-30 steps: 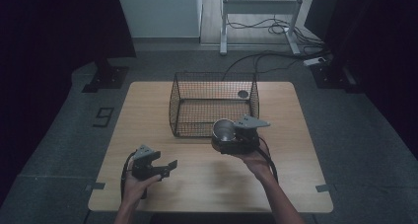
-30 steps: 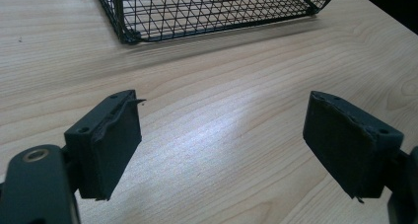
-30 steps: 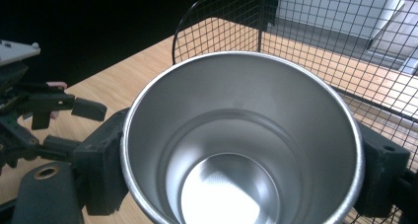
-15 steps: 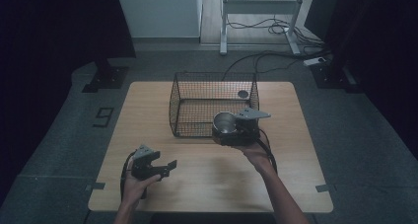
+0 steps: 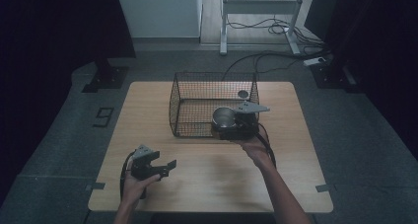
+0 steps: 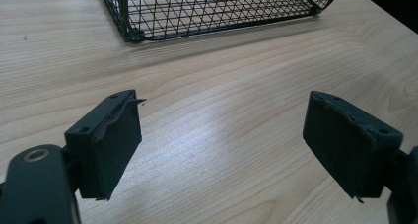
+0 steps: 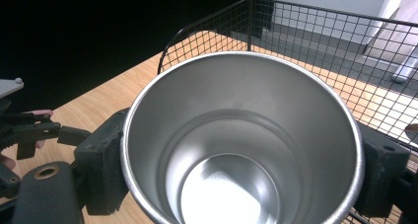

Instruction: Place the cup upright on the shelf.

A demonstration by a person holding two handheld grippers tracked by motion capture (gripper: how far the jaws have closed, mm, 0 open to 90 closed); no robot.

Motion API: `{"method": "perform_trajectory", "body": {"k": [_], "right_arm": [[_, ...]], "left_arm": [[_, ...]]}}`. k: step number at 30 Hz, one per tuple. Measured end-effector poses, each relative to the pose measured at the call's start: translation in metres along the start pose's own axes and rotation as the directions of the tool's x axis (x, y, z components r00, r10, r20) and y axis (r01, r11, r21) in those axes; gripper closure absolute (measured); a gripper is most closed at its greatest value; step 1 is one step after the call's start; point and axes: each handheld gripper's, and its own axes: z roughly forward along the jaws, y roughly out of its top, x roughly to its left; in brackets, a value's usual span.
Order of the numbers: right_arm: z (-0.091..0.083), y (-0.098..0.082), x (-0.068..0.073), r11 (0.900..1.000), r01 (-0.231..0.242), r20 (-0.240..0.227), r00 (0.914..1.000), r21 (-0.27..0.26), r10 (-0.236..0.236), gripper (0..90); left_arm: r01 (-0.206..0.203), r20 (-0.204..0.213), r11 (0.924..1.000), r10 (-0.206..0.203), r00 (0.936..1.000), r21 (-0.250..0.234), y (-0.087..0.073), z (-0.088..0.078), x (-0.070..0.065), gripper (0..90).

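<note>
A shiny steel cup [image 5: 225,118] hangs upright and empty over the near right corner of the black wire basket [image 5: 197,88]. My right gripper [image 5: 227,123] is shut on it, one pad on each side of its wall. Up close, the cup [image 7: 241,145] shows its bare bottom, with the basket's mesh [image 7: 315,36] just behind it. My left gripper [image 5: 167,167] rests low over the table's near left part, open, with nothing between its pads [image 6: 113,135]. The basket's near corner [image 6: 133,34] lies ahead of it.
A small round dark thing [image 5: 243,93] lies in the basket's far right corner. The wooden table [image 5: 148,110] has bare room left and in front of the basket. Cables and a metal frame [image 5: 256,7] stand on the floor beyond.
My right gripper has carried the cup up and away from me, from in front of the basket to over its near right corner. The left gripper has kept still.
</note>
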Motion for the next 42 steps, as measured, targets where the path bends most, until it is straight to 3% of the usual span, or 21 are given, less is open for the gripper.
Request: {"method": "perform_trajectory", "body": {"k": [16, 26, 42], "right_arm": [[0.018, 0.023, -0.015, 1.000, -0.003, 0.019, 0.9998, 0.020, 0.003, 14.9], [0.028, 0.043, -0.032, 0.999, -0.017, 0.041, 0.9990, 0.033, 0.015, 14.9], [0.049, 0.048, -0.049, 0.998, -0.027, 0.056, 0.9981, 0.059, 0.024, 15.0]], "left_arm": [[0.001, 0.004, 1.0000, -0.001, 1.0000, -0.003, 0.000, -0.001, 0.001, 15.0], [-0.001, 0.006, 1.0000, 0.001, 1.0000, 0.003, 0.000, 0.000, 0.000, 15.0], [0.006, -0.003, 1.0000, -0.006, 1.0000, -0.003, -0.001, -0.003, 0.004, 15.1]]}}
